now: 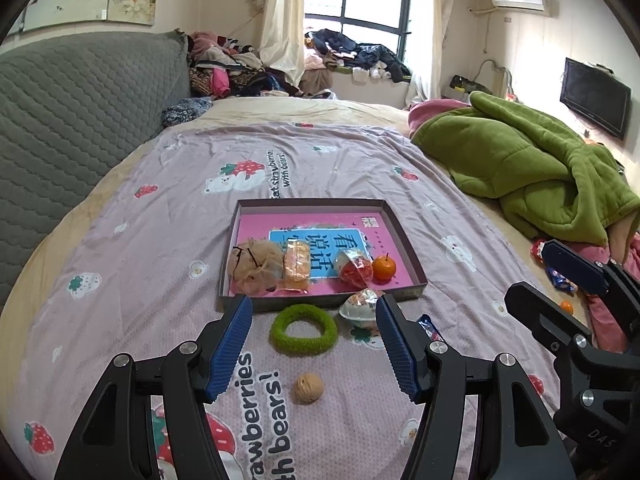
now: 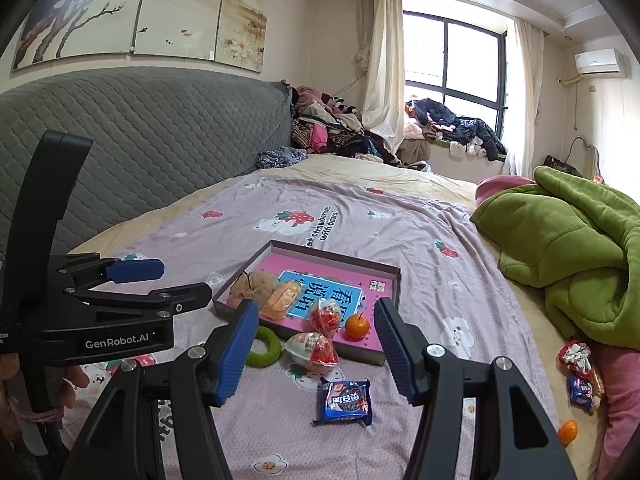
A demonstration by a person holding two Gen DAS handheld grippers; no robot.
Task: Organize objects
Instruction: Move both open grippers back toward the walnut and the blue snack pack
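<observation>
A shallow grey box (image 1: 400, 232) with a pink book inside lies on the bed; it also shows in the right wrist view (image 2: 394, 276). In it are a beige mesh puff (image 1: 254, 266), an orange snack pack (image 1: 297, 266), a red-and-clear wrapped snack (image 1: 354, 268) and a small orange (image 1: 384, 267). In front of the box lie a green ring (image 1: 304, 330), a wrapped snack (image 1: 360, 304), a walnut (image 1: 309, 388) and a blue biscuit pack (image 2: 346, 402). My left gripper (image 1: 314, 348) is open above the ring and walnut. My right gripper (image 2: 316, 354) is open above the biscuit pack.
A green blanket (image 1: 532, 168) is heaped at the right of the bed. Loose snack packs (image 2: 578, 374) and another small orange (image 2: 568, 431) lie below it at the right edge. A grey quilted headboard (image 1: 80, 108) runs along the left. Clothes are piled at the far end.
</observation>
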